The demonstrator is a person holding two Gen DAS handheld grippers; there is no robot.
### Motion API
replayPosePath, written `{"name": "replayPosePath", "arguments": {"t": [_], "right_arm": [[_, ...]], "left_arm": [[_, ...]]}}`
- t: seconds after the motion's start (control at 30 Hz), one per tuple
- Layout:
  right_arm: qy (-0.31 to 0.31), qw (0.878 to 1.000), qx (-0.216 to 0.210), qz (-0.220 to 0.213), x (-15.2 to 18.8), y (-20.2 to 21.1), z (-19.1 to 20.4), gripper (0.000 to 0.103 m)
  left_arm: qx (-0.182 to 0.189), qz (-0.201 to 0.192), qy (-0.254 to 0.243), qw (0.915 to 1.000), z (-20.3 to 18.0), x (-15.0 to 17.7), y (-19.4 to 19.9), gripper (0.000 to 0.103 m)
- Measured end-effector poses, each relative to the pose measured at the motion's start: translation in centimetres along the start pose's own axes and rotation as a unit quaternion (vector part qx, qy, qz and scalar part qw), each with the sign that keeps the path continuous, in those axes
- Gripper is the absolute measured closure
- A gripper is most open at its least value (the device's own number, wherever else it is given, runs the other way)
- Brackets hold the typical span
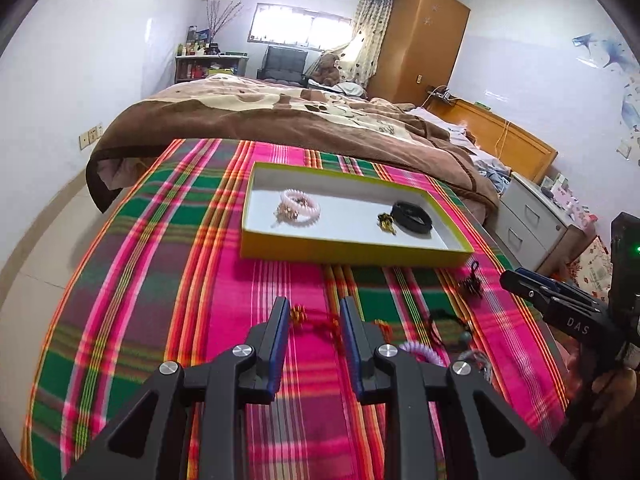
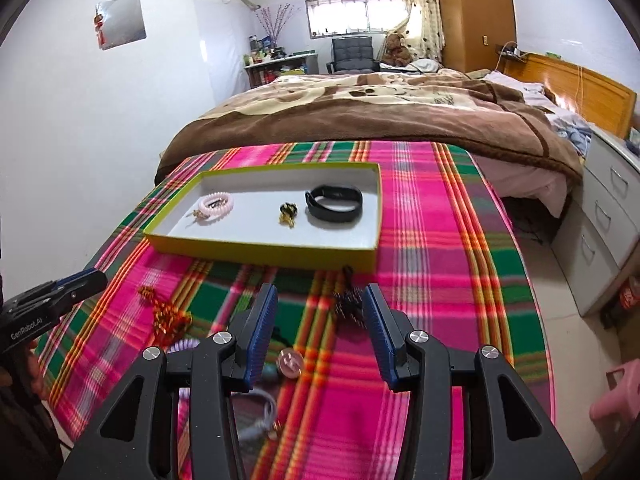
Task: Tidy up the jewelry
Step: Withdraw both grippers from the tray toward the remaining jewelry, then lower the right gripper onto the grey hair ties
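Plaid cloth (image 1: 160, 280) under both grippers' jaws, parted, holding nothing.

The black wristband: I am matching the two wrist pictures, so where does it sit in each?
Left wrist view: the black wristband lies in the right end of the tray, right of centre.
Right wrist view: the black wristband lies in the tray's right half, near the picture's centre.
Shared landmark: the small gold and black trinket just left of it.
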State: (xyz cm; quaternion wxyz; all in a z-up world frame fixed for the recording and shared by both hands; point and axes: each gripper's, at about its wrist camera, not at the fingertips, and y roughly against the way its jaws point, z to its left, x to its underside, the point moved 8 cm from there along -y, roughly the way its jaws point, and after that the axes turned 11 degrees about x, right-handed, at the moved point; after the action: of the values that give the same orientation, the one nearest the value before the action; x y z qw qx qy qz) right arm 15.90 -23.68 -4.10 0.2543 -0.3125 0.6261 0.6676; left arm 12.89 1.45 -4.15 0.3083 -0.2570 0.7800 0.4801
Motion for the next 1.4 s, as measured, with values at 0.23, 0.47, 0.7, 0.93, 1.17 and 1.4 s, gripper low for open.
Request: {"name": "replayPosePath", "arguments": {"t": [0.23, 0.47, 0.7, 0.93, 1.17, 1.4], "right_arm": [[0.011, 0.999, -0.013, 0.031, 3.2, 0.6, 0.4, 0.058], [0.018, 0.998, -0.040, 0.047, 5.6, 0.9, 2.5, 0.058], [0.036, 0.997, -0.011, 0.062, 7.4, 0.0, 3.8, 0.058], [0.034, 0.998, 0.019, 0.052, 8.3, 0.3, 3.3, 0.073], [0.031, 0.998, 0.030, 0.049, 8.5, 0.5, 2.9, 0.086], [0.005, 0.999, 0.030, 0.027, 6.9, 1.8, 1.7, 0.086]], "left_arm": [[0.013, 0.008, 0.014, 0.9998, -0.1, 1.6, 0.5, 0.077], [0.017, 0.009, 0.026, 0.9995, 0.1, 2.6, 1.2, 0.076], [0.018, 0.017, 0.026, 0.9994, 0.0, 3.3, 1.8, 0.071], [0.006, 0.029, 0.025, 0.9992, 0.3, 4.2, 2.2, 0.071], [0.008, 0.036, 0.015, 0.9992, -0.2, 3.9, 2.0, 0.071], [0.012, 0.045, 0.023, 0.9986, 0.2, 3.2, 0.4, 0.064]]}}
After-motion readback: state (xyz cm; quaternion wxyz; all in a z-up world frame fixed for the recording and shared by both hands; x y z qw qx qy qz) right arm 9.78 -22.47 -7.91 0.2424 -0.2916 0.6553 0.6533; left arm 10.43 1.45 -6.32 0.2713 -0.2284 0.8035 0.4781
